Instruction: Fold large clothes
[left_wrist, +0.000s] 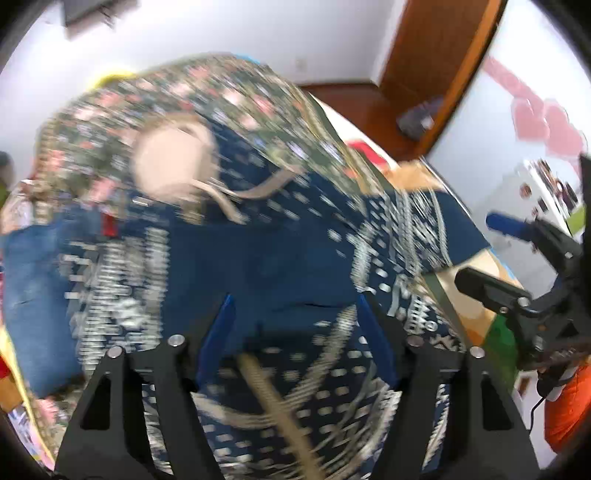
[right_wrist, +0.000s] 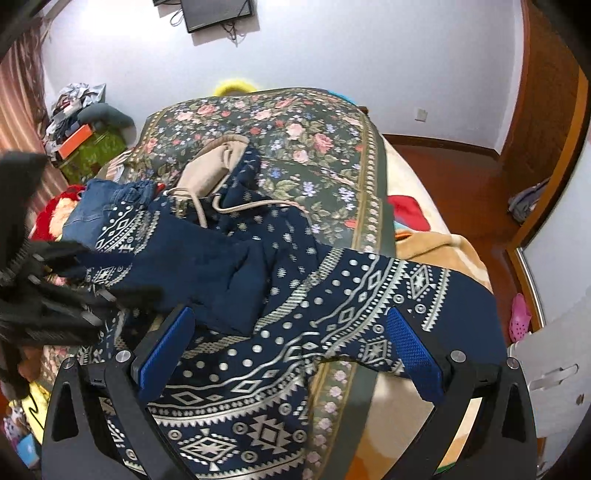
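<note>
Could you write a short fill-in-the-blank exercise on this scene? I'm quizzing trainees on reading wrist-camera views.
1. The navy patterned hoodie lies on a ____ bedspread.
2. The hoodie's hood lining is ____ in colour.
3. The pads of the right hand-held gripper are ____ in colour.
4. Beside the hoodie lies a folded pair of ____.

Missing words: floral; beige; blue; jeans

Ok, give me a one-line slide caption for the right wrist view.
Open right hand-held gripper above a navy patterned hoodie spread on a floral bedspread.

left view's navy patterned garment (left_wrist: 280, 258) motion-blurred.
</note>
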